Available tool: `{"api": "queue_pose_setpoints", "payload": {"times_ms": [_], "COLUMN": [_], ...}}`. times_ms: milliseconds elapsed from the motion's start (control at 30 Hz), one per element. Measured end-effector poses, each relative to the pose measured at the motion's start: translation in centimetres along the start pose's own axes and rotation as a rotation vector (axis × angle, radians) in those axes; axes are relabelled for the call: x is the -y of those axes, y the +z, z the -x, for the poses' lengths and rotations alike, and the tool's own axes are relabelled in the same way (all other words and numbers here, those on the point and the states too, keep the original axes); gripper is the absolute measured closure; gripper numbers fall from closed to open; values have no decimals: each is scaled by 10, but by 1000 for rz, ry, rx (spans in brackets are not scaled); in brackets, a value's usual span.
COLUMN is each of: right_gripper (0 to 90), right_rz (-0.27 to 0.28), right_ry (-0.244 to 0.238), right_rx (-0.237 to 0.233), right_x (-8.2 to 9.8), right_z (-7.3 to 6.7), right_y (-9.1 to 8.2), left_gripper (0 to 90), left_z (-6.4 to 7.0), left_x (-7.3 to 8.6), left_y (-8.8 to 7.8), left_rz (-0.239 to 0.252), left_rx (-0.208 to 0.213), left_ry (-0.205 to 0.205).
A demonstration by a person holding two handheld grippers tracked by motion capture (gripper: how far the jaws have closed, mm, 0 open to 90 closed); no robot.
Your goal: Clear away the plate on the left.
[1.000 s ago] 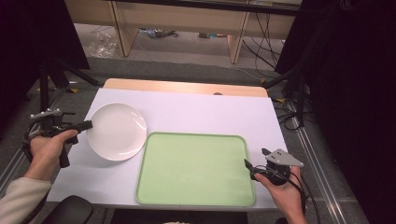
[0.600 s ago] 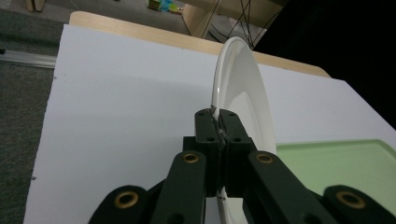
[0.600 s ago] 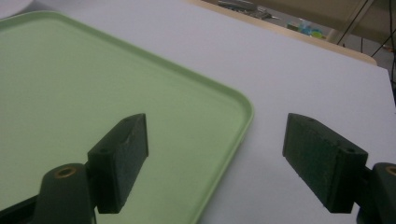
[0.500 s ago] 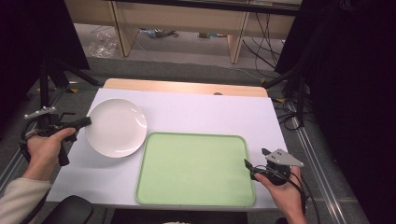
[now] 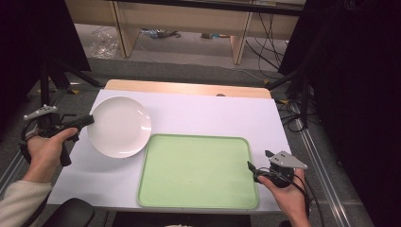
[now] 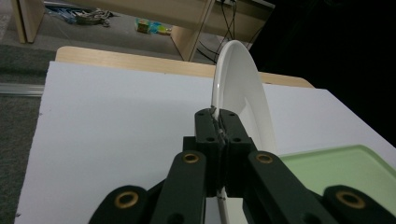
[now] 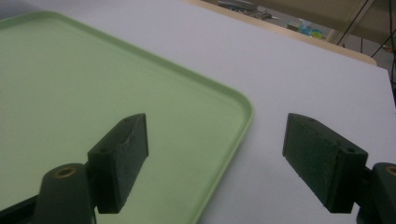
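So the biggest thing here is the worktop (image 5: 213, 118), covered in white with a strip of bare wood along its far edge, sitting across the middle of the high view. On it, lower centre of that frame, there's a light green tray (image 5: 198, 170), flat and with nothing on it, rounded corners, raised rim. In the right gripper view the tray's corner curves through the middle of the frame and the white surface takes the right side.

Next down in size is the white plate (image 5: 119, 126), left of centre in the high view, just off the tray's upper left corner. Its lower right edge is very close to the tray rim; can't really tell if it overlaps it. In the left gripper view the plate (image 6: 238, 93) shows edge-on, a tall white curve running up from the jaws to the top centre of the frame, with a bit of green tray at lower right.

The left tool (image 5: 87, 120) is at the far left of the high view, held in a hand (image 5: 45, 151), and its jaws are pinched tight on the plate's left rim. From its own camera the two black pads meet with the rim sandwiched between them.

The right tool (image 5: 250, 168) is at lower right, just off the tray's right edge, in the other hand (image 5: 288, 194). Its jaws are spread wide with nothing between them, one over the tray, one over the white surface.
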State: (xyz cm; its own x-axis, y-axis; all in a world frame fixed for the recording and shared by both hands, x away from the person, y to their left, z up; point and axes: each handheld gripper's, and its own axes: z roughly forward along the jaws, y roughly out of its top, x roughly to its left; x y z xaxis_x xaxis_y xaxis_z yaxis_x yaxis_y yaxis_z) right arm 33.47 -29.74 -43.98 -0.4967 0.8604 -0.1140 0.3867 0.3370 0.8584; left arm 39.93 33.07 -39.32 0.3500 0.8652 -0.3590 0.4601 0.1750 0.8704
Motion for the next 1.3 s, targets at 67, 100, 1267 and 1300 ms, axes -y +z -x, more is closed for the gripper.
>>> {"api": "queue_pose_setpoints", "payload": {"times_ms": [67, 100, 1267, 1300], "right_gripper": [232, 232, 232, 232], "right_rz": [9, 9, 12, 12], "right_ry": [-10, -10, -10, -10], "right_rx": [7, 8, 10, 10], "right_x": [0, 0, 0, 0], "right_z": [1, 1, 1, 1], "right_y": [0, 0, 0, 0], "left_gripper": [875, 875, 874, 874], "left_z": [4, 5, 31, 32], "left_x": [-1, -2, -10, -10], "left_y": [1, 1, 16, 17], "left_rz": [3, 2, -13, -14], "left_rx": [6, 5, 93, 97], "left_ry": [9, 10, 10, 12]}}
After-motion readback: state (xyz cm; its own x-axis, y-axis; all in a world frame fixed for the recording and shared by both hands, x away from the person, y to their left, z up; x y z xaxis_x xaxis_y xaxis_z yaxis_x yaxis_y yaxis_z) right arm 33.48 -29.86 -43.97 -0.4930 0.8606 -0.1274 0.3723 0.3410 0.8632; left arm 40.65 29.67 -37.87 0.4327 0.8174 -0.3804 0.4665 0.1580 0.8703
